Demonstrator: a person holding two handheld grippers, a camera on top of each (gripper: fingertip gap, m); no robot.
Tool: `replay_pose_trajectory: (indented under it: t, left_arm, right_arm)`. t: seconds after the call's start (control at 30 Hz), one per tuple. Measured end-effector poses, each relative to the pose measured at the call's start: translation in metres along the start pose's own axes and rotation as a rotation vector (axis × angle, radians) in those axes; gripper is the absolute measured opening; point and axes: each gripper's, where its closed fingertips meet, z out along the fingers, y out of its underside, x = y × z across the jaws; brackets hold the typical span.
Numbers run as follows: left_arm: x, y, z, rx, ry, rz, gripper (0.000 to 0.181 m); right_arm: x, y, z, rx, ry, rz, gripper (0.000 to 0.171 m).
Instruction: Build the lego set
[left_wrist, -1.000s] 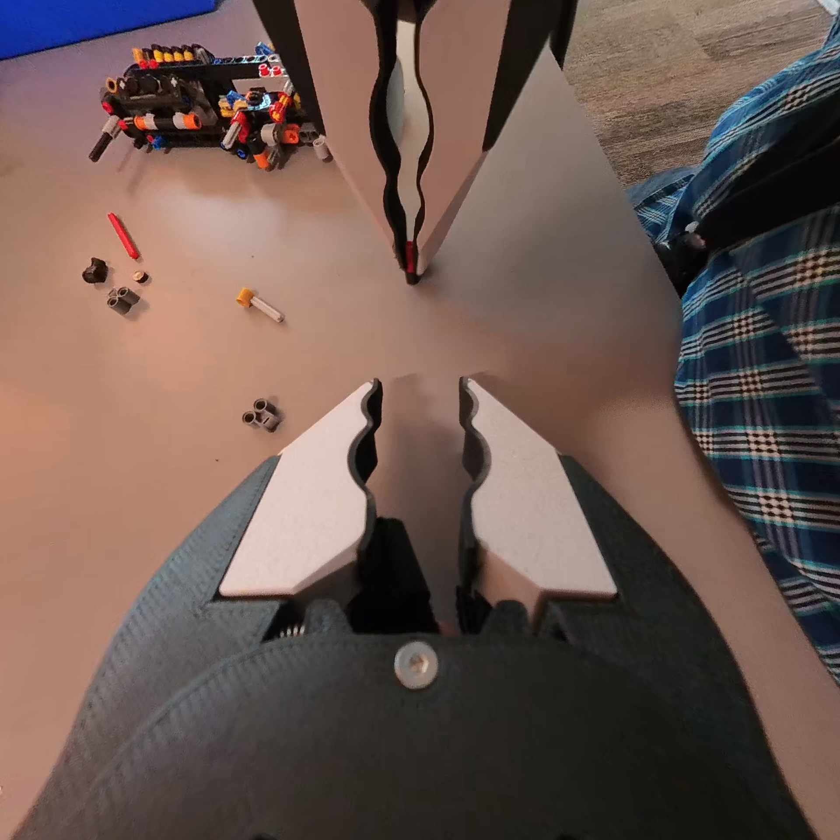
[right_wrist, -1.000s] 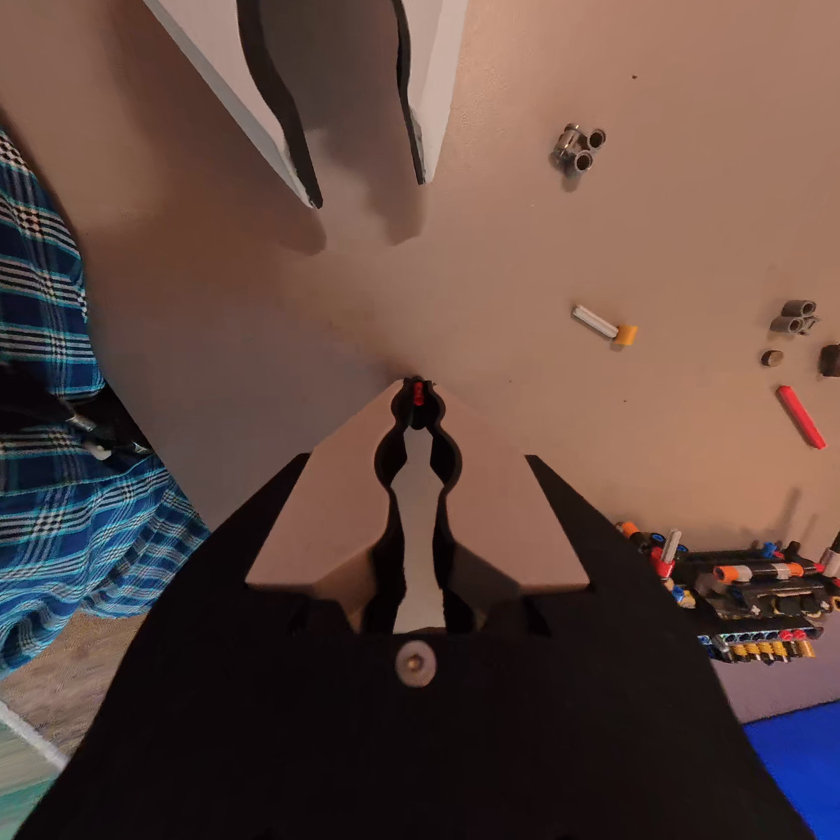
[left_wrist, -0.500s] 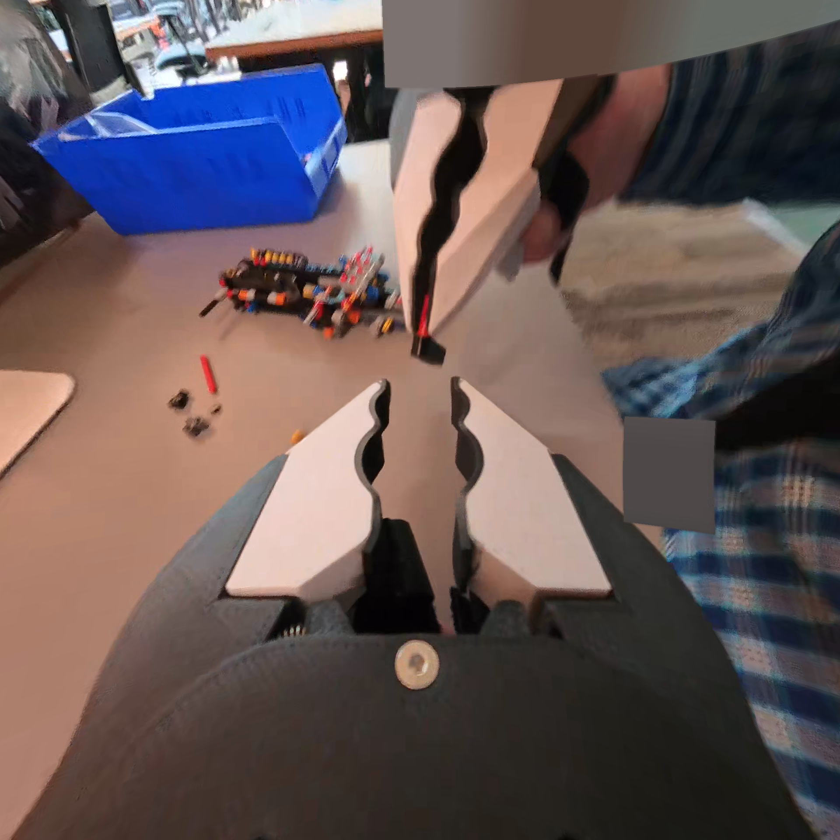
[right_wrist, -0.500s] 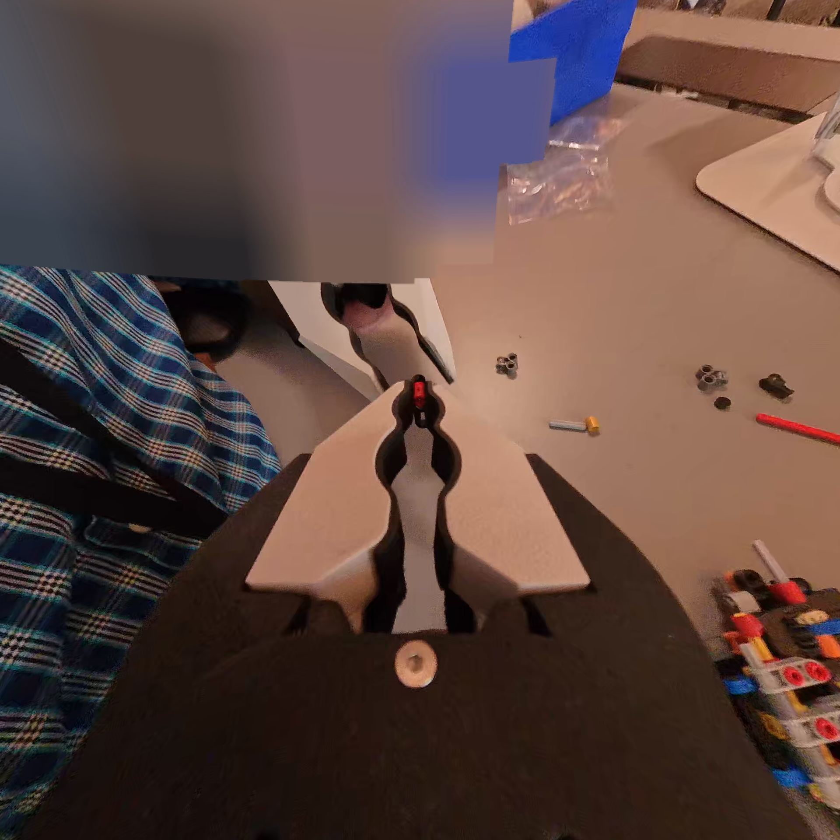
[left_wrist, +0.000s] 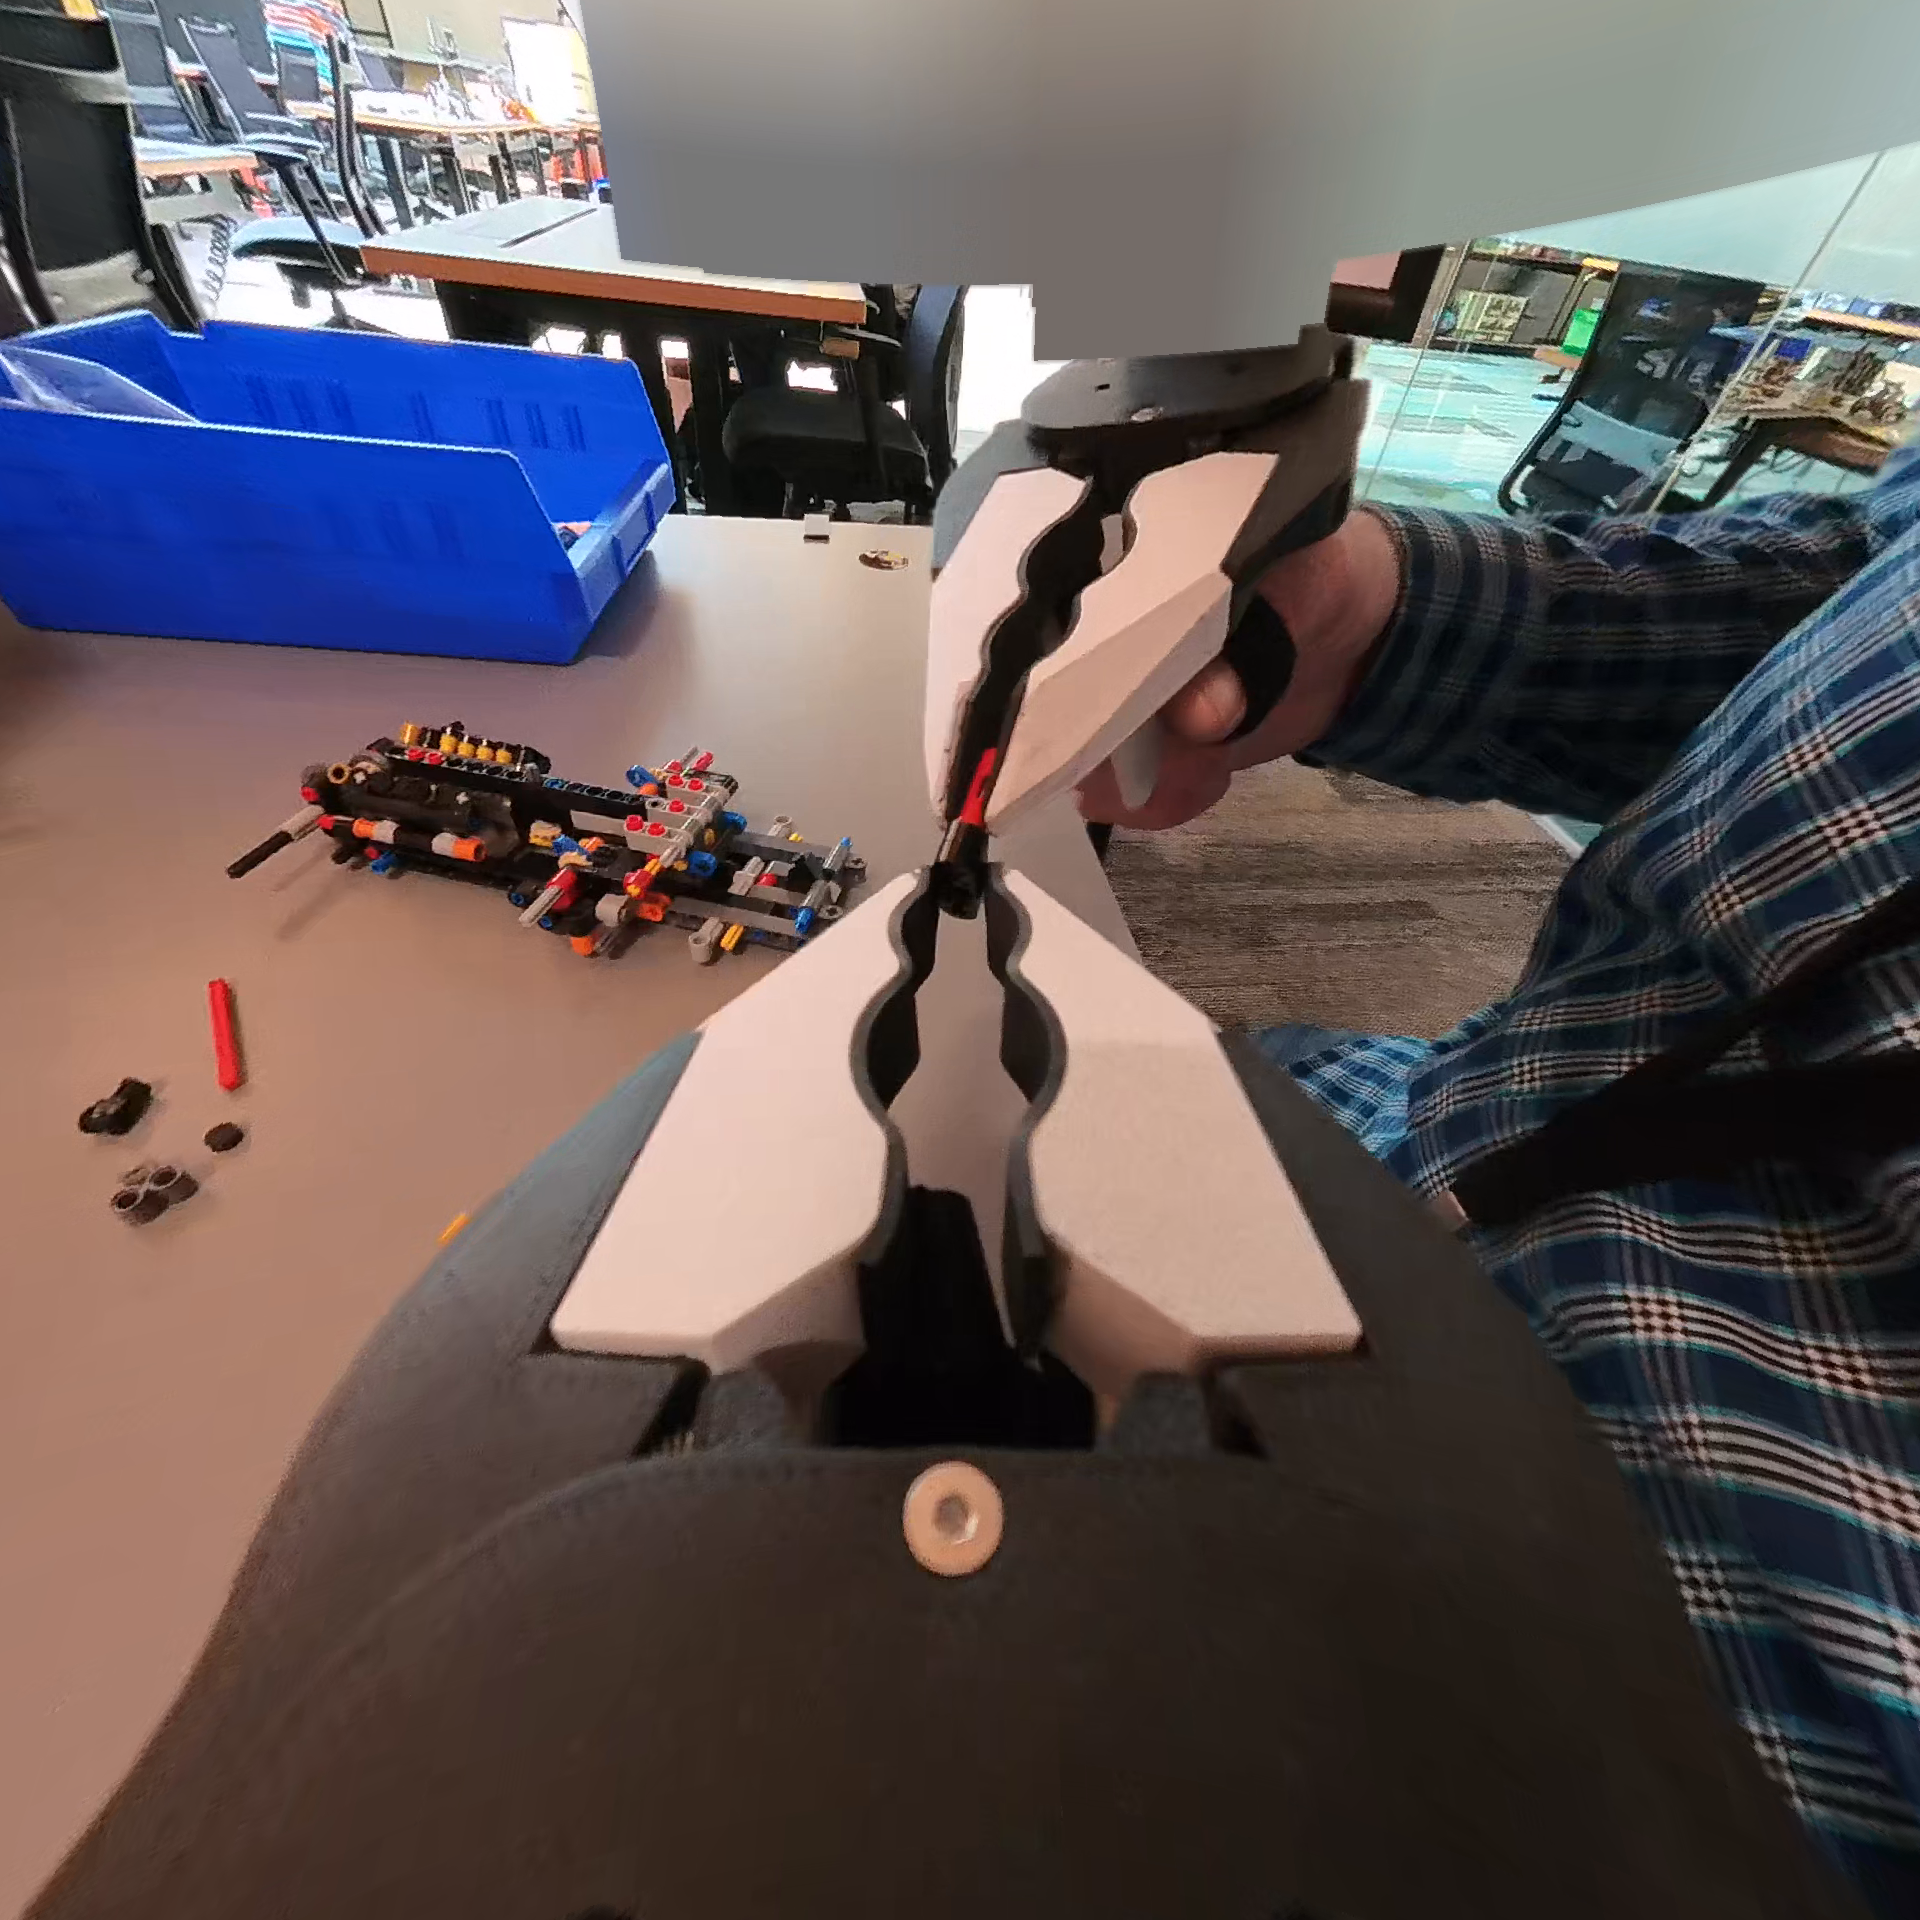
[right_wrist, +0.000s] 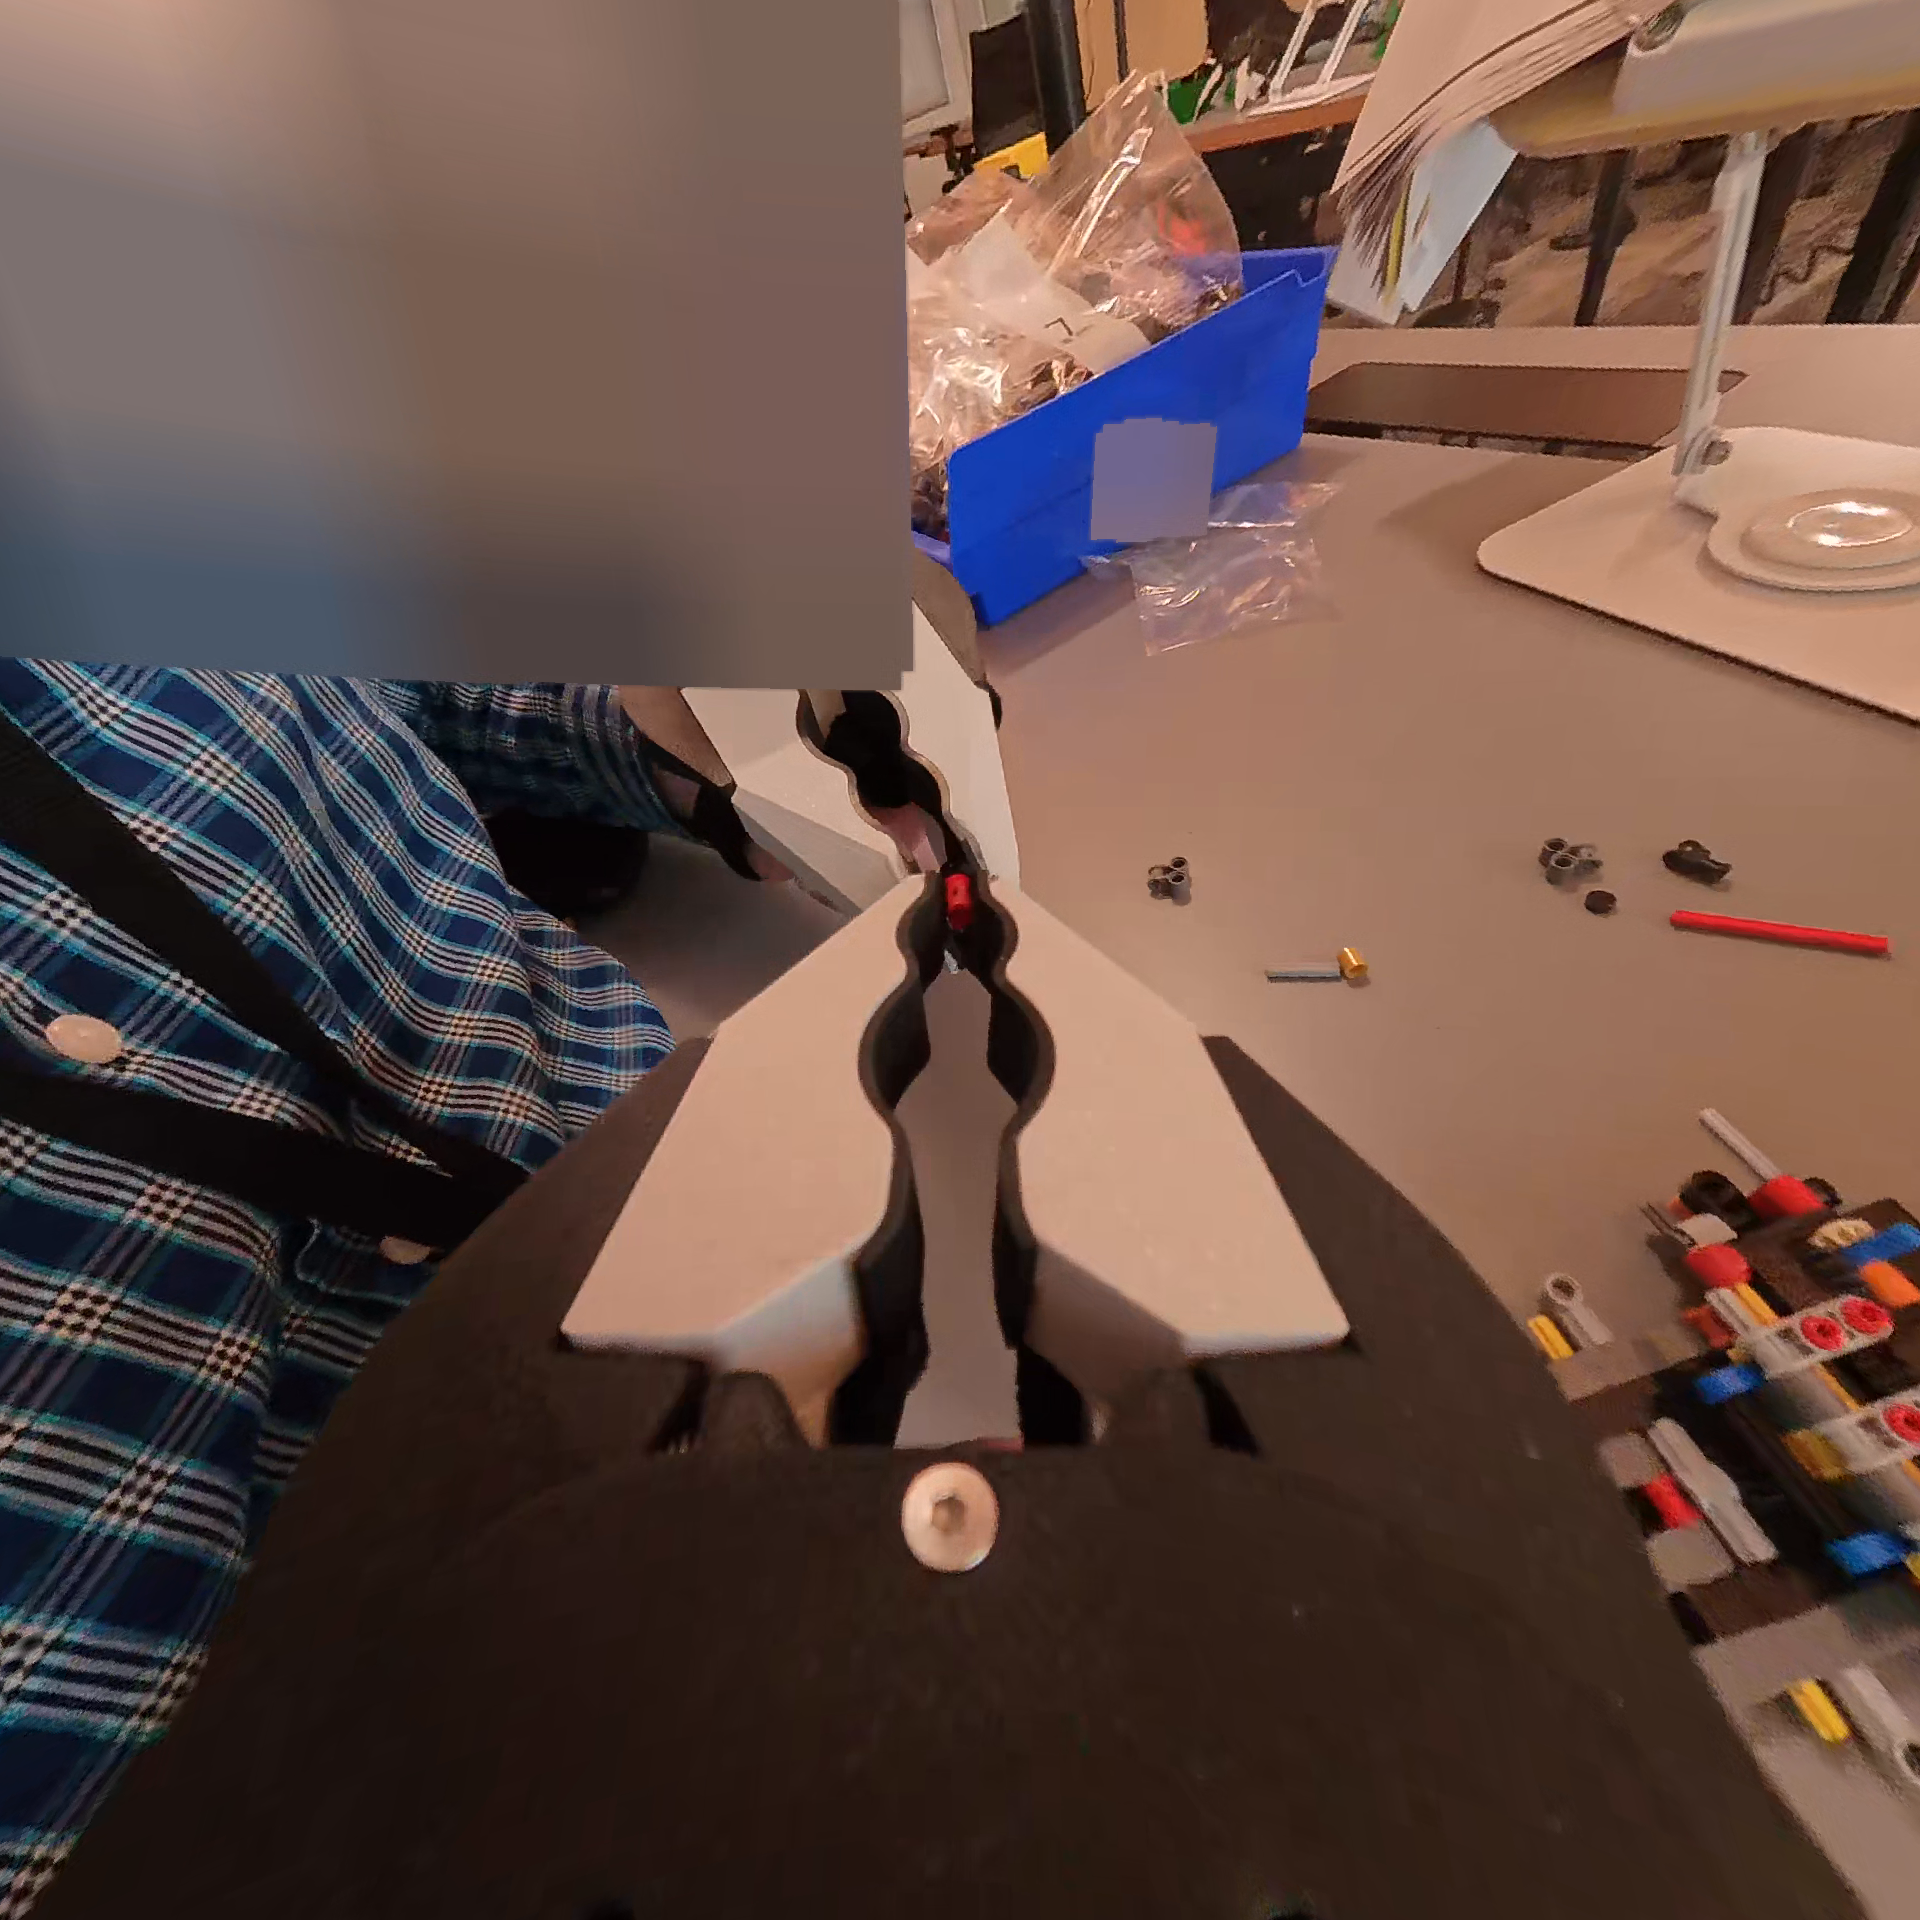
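Blue bin (right_wrist: 1132, 457) holds clear bags (right_wrist: 1049, 260); both grippers' fingers pinch the red-and-black piece (left_wrist: 966, 831).

Open office or lab: desks (left_wrist: 613, 281), swivel chairs (left_wrist: 821, 436), glass partition (left_wrist: 1662, 343).

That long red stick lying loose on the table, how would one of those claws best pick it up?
The red stick lies flat and alone on the table, nothing touching it. I would grip it near its middle, coming straight down from above with the fingers across its thin width. It is long and narrow, so a middle grip should keep it level; an end grip would likely let it tilt.
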Motion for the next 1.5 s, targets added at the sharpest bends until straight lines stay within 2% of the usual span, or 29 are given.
replay_pose_trajectory:
  t: [0.1,0.2,0.3,0.4,0.5,0.57,0.67,0.8,0.87,0.97,1.17,1.23,1.33,1.5]
  left_arm:
    - [-0.003,0.001,0.006,-0.016,0.013,-0.061,0.015]
    - [-0.006,-0.002,0.008,0.004,0.079,-0.220,0.024]
    - [-0.011,-0.003,0.011,0.026,0.087,-0.287,0.025]
    - [-0.012,-0.002,0.017,0.021,0.058,-0.238,0.027]
    - [-0.012,-0.002,0.027,0.017,0.043,-0.204,0.026]
    - [-0.014,-0.003,0.030,0.024,0.031,-0.205,0.025]
    - [-0.019,-0.007,0.031,0.046,0.055,-0.287,0.026]
    - [-0.024,-0.011,0.032,0.071,0.094,-0.380,0.029]
    - [-0.023,-0.011,0.034,0.074,0.109,-0.392,0.030]
    - [-0.024,-0.009,0.038,0.071,0.089,-0.360,0.029]
    - [-0.035,-0.012,0.048,0.034,-0.138,-0.033,0.028]
    - [-0.041,-0.012,0.053,0.015,-0.212,0.034,0.027]
    - [-0.047,-0.015,0.057,0.032,-0.282,0.066,0.021]
    - [-0.045,-0.021,0.061,0.065,-0.286,0.076,0.014]
  right_arm:
    - [0.005,-0.001,-0.010,0.003,0.072,-0.092,0.002]
    - [0.010,-0.004,-0.022,-0.028,0.165,-0.249,0.002]
    - [0.013,-0.005,-0.029,-0.037,0.192,-0.290,0.002]
    - [0.021,-0.001,-0.032,-0.035,0.180,-0.211,0.002]
    - [0.029,-0.004,-0.035,0.045,0.133,-0.032,0.002]
    - [0.034,-0.008,-0.037,0.096,0.115,0.015,0.002]
    - [0.035,-0.007,-0.038,0.075,0.144,-0.111,0.002]
    - [0.033,-0.008,-0.037,-0.001,0.240,-0.443,0.002]
    - [0.034,-0.010,-0.038,-0.036,0.261,-0.533,0.002]
    - [0.048,-0.016,-0.044,-0.011,0.259,-0.396,0.002]
    - [0.064,-0.025,-0.052,0.194,0.257,-0.030,0.002]
    - [0.061,-0.026,-0.051,0.282,0.205,0.095,0.002]
    - [0.065,-0.025,-0.052,0.388,0.186,0.240,0.001]
    - [0.064,-0.018,-0.049,0.431,0.158,0.333,0.002]
